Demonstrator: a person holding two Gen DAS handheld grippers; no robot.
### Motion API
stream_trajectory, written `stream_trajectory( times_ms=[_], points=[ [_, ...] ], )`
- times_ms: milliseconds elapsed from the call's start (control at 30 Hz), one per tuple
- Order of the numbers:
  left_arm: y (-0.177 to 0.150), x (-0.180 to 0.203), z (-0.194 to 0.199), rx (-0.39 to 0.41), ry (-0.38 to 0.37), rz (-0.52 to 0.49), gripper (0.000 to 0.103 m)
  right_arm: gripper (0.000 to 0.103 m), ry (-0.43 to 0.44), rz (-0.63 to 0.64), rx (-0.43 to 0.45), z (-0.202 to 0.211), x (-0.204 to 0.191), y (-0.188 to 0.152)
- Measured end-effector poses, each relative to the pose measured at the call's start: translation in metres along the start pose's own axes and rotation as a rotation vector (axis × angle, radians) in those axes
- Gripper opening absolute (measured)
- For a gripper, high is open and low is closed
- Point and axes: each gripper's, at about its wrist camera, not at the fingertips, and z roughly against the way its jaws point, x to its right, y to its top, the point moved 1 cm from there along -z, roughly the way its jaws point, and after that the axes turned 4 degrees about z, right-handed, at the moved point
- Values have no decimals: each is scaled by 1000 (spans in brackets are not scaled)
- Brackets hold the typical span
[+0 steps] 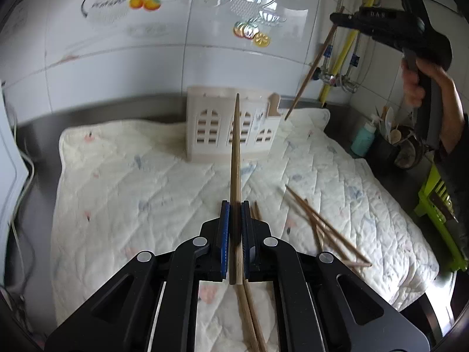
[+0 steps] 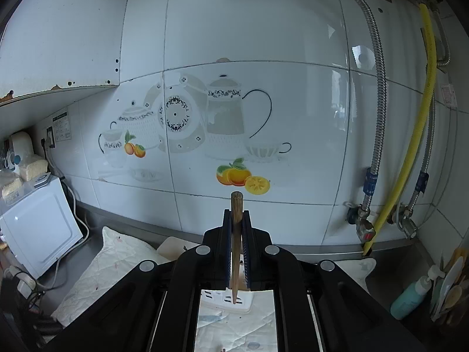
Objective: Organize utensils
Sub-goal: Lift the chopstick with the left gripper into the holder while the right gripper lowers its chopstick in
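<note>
the left gripper (image 1: 234, 205) clamps a long tapered brown chopstick (image 1: 235, 152) at frame centre; the right gripper (image 2: 236, 214) clamps another chopstick (image 2: 236, 234), thick end up.

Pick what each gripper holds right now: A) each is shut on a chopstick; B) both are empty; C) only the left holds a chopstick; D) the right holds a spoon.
A: the left gripper clamps a chopstick pointing at the holder, and the right gripper clamps another chopstick.

L hand-held gripper (image 1: 234, 205) low, level, jaws clamped on chopstick (image 1: 236, 152). R hand-held gripper (image 2: 236, 214) raised high, jaws clamped on 2nd chopstick (image 2: 236, 234), tip down.
</note>
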Motion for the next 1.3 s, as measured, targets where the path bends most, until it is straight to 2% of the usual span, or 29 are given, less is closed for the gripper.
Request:
stream_trajectory(
  times_ms=[133,233,367,633,867,967,1067,1300],
  points=[
    [30,1,-4,-31,66,-70,6,7,-1,7,1,0,0,2],
    [53,-1,-12,-86,113,-118,6,7,-1,19,1,-1,-2,3],
    [76,-8,-19,-151,121,-136,6,7,0,24,0,-2,0,3],
    [112,-15,-42,-326,78,-134,6,7,-6,30,1,-8,2,6],
    [139,-7,-51,-389,120,-208,6,7,-9,26,9,-15,6,11],
    [151,-1,-55,-380,153,-227,6,7,-4,22,14,-18,5,11],
    [165,2,-58,-328,174,-223,6,7,1,17,18,-21,5,11],
    [183,-4,-71,-209,114,-120,6,7,9,-7,24,-31,8,8]
  ],
)
